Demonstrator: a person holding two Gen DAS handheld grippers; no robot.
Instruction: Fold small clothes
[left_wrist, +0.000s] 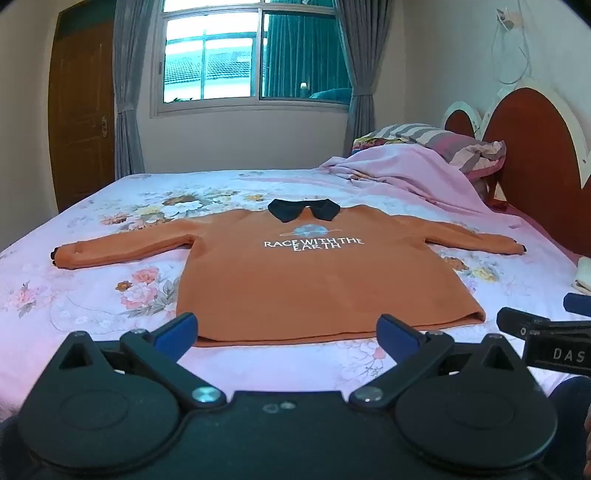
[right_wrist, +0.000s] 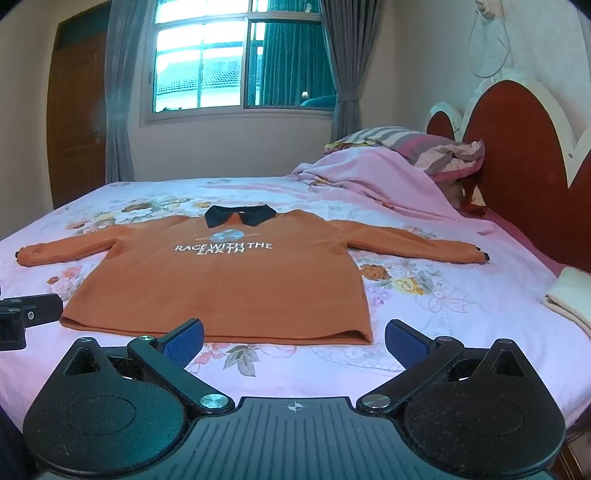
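Note:
An orange long-sleeved shirt with a black collar and white lettering lies flat, face up, sleeves spread, on the floral bedsheet. It also shows in the right wrist view. My left gripper is open and empty, just before the shirt's near hem. My right gripper is open and empty, before the hem's right corner. Each gripper shows at the edge of the other's view: the right gripper, the left gripper.
A pink blanket and striped pillows are heaped at the headboard on the right. A folded cream cloth lies near the bed's right edge. A window and a door are at the far wall.

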